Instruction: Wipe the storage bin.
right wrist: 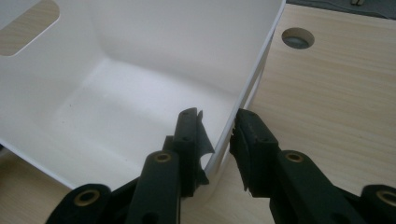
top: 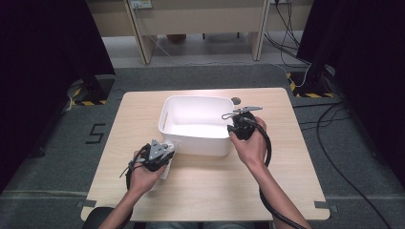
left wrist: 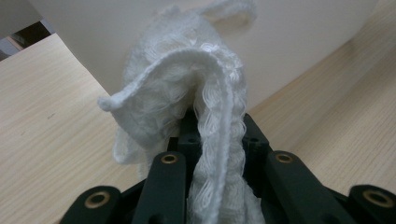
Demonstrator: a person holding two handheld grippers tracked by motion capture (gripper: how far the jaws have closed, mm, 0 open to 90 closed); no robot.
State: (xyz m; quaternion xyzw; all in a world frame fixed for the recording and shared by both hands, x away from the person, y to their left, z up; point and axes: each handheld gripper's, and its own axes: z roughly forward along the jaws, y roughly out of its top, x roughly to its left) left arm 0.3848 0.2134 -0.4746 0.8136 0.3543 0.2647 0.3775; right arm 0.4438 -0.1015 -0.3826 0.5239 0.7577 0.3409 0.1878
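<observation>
A white knitted cloth point(left wrist: 182, 93) hangs bunched from my left gripper point(left wrist: 217, 123), whose jaws are shut on it. In the high view the left gripper point(top: 160, 153) sits just in front of the near left corner of a white plastic bin point(top: 196, 98), with the cloth point(top: 168, 168) drooping toward the table. My right gripper point(top: 239, 125) is at the bin's near right corner. Its jaws straddle the bin's right wall point(right wrist: 252, 65), one inside and one outside, closed on the rim point(right wrist: 219, 140). The bin's inside looks bare.
The bin stands mid-table on a light wooden table point(top: 215, 186). A round cable hole point(top: 236, 100) lies behind the bin's right corner. Dark curtains flank both sides, and cables run across the floor at the right.
</observation>
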